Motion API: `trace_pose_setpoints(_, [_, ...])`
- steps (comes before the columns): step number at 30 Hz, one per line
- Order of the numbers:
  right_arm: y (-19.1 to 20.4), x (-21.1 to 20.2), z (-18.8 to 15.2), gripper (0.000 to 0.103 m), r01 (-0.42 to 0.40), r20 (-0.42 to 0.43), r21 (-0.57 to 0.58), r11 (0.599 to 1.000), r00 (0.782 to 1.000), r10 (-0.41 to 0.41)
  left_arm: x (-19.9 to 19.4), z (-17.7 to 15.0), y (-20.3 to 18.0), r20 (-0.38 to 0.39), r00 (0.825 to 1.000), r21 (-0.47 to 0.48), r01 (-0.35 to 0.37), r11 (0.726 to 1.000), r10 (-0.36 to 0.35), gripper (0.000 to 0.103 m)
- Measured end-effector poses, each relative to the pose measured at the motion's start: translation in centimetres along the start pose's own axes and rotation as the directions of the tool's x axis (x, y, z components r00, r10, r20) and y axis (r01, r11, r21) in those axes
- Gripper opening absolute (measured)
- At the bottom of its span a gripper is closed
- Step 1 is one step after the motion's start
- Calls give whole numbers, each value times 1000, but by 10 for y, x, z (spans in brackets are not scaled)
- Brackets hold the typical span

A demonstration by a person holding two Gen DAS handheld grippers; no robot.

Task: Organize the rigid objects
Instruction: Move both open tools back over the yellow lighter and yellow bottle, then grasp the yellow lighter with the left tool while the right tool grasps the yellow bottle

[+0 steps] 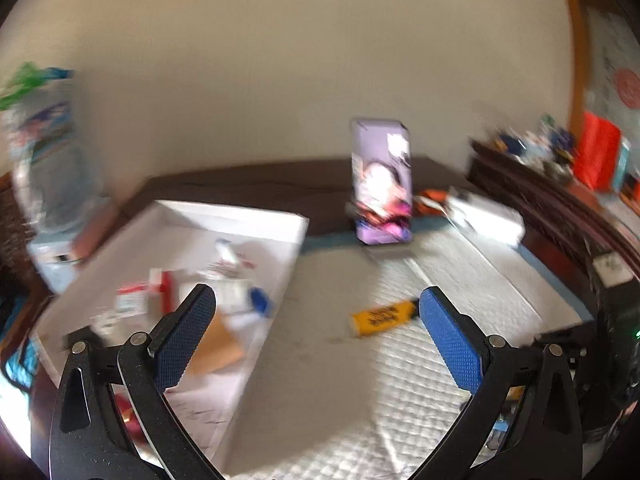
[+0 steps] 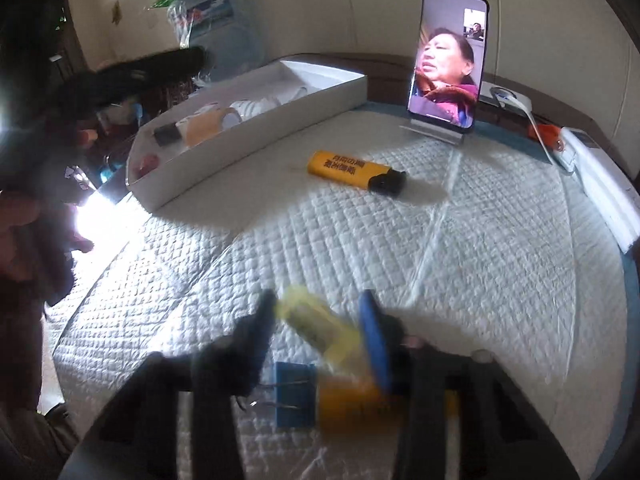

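The yellow lighter (image 2: pixel 352 169) lies well beyond the right hand-held gripper (image 2: pixel 320 320).

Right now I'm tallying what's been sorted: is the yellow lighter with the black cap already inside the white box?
No, the yellow lighter lies on the quilted pad, outside the white box.

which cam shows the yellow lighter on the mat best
The right wrist view: the yellow lighter lies sharp and whole on the quilted mat, print and black cap visible. In the left wrist view it is blurred, its far end hidden behind a blue pad.
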State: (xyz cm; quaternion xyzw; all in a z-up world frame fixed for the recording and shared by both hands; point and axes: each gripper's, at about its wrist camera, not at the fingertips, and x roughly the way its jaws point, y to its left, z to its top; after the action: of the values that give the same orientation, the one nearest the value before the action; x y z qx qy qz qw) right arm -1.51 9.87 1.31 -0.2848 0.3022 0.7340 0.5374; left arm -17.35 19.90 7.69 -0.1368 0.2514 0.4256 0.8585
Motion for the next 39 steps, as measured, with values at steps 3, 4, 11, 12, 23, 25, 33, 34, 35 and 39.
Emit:
trace_pose_setpoints(3, [-17,-12,-5,19,-28,42,69,997,999,25,28,-2,-13,-96,993,39,70,997,-67,103])
trace_pose_setpoints(4, [-25,-17,-6,19,-47,62,112,993,997,41,36,-4,-17,-125,990,50,77,996,-70,103])
trace_pose_setpoints(11, [-85,-28,-17,19,-228,193,369,901,967,166,85,-7,-49,-230,972,212,102,972,-52,101])
trace_pose_setpoints(12, [-87,-28,-19,19,-246,201,388,888,963,179,88,-6,-52,-231,972,231,101,968,-46,101])
trace_pose_setpoints(23, [-95,-21,-23,30,-250,175,447,859,966,190,122,-11,-66,-321,940,310,215,926,-111,88])
trace_pose_setpoints(25, [-89,-21,-20,37,-226,166,418,880,971,171,117,-12,-65,-333,931,294,251,922,-147,69])
trace_pose_setpoints(33, [-47,-23,-13,41,-49,103,215,975,994,27,106,-13,-72,-351,927,333,252,909,-129,57])
trace_pose_setpoints(34, [-42,-22,-13,41,-31,90,193,981,996,14,106,-13,-72,-356,926,328,251,911,-127,57])
trace_pose_setpoints(35, [-39,-20,-15,41,-16,80,179,984,997,2,106,-13,-72,-359,925,329,250,911,-124,57])
trace_pose_setpoints(39, [-37,-14,-17,41,9,51,167,986,999,-18,113,-11,-70,-368,922,324,248,913,-120,64])
